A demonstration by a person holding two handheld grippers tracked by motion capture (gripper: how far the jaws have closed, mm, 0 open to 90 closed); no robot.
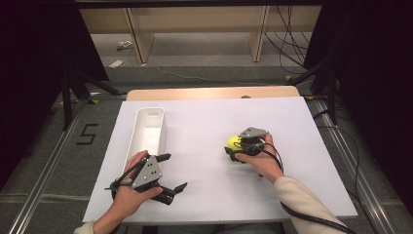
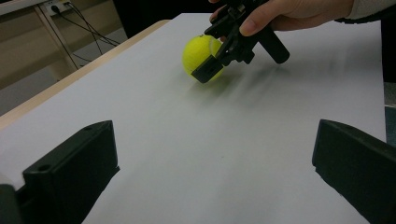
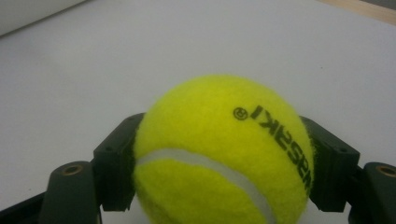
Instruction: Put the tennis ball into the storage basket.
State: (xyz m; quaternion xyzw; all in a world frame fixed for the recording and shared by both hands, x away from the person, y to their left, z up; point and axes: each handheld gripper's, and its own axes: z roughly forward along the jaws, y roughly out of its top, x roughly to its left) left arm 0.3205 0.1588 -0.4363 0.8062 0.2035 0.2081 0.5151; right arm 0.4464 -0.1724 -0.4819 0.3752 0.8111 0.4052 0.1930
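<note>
The yellow tennis ball (image 3: 223,154) sat on the white table top (image 1: 204,146), right of the middle and a little toward the person's side; black lettering ran across its felt and a pale seam curved over its lower half in the right gripper view; the right gripper (image 1: 237,148) had it clamped, one black jaw pressed to each flank of the ball, with no gap visible between pad and felt; in the left gripper view the same ball (image 2: 201,57) showed with a jaw laid across its near face and its underside at, or just above, the table surface, which of the two I could not tell; the person's right hand (image 1: 263,156) wrapped the body of that gripper, a pale sleeve (image 1: 302,200) running back to the bottom edge, and a dark cable trailing alongside it.

Well apart from the ball, at the near left of the table, the left gripper (image 1: 170,173) rested low in the left hand (image 1: 131,190); its two jaws stood wide apart with only bare table between them, holding nothing; just beyond it lay a long white tray (image 1: 139,126), lengthwise up the left side of the table; a strip of wooden board (image 1: 209,92) showed past the far edge of the white surface.
</note>
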